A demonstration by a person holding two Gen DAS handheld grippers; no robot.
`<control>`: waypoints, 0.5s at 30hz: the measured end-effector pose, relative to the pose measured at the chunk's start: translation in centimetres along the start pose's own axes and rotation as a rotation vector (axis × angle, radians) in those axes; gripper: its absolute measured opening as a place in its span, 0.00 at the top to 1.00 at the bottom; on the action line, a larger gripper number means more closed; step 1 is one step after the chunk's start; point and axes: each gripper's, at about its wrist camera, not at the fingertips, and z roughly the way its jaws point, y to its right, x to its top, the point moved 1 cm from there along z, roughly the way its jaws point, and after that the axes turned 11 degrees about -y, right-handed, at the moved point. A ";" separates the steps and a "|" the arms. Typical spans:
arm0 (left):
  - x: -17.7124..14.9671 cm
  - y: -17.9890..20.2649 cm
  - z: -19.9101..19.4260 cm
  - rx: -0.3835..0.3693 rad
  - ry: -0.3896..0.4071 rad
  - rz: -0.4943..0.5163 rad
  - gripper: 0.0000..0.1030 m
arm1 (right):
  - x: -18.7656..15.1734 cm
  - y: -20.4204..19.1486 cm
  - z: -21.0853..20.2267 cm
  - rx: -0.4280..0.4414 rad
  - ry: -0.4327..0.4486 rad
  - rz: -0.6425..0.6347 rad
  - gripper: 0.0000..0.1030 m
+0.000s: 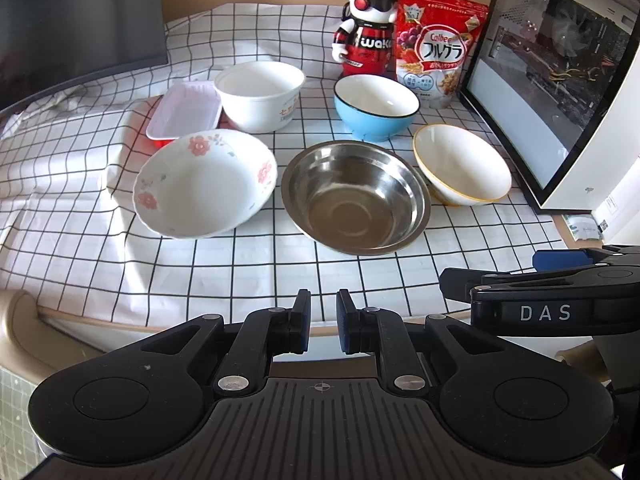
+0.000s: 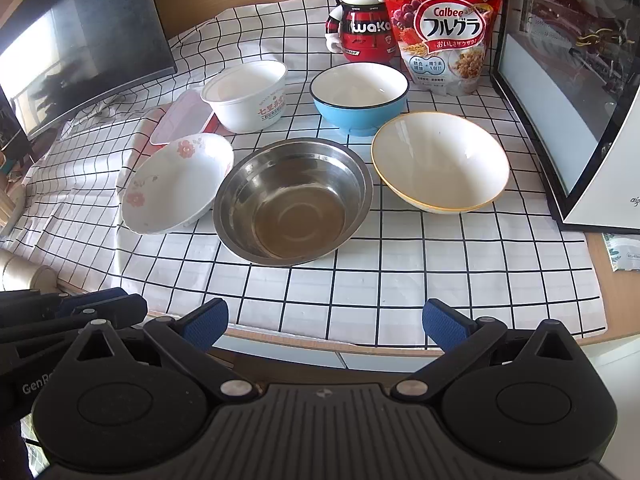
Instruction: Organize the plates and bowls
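**kitchenbot_fan:** Five bowls are sitting loose on the checked surface, nothing stacked yet, so I'd say this is the very start. Neither tool holds anything. The left gripper has its jaws nearly together with just a thin gap, and the right gripper has its jaws spread wide.

**stackmaster:** Agreed. Straight ahead of the right jaws is the steel bowl. Ahead and to the right of it sits the yellow-rimmed bowl, and the floral bowl is left of the steel one, rims almost touching.

**kitchenbot_fan:** Further back there's the blue bowl, the white paper bowl and a pink tray tucked behind the floral one.

**stackmaster:** My guess for the next move: the wide jaws go forward and clamp one rim, probably the yellow-rimmed bowl, to nest it. Thin rim, tilted bowl, so it needs a square bite or it'll slip.
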 end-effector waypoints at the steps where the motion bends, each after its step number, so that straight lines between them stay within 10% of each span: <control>1: -0.1 0.0 0.0 0.001 0.000 0.000 0.84 | 0.0 0.0 0.0 0.001 0.000 0.001 0.00; 15: -0.1 -0.3 -0.4 0.013 0.007 0.000 0.84 | -0.2 -0.3 0.0 0.006 0.004 -0.004 0.00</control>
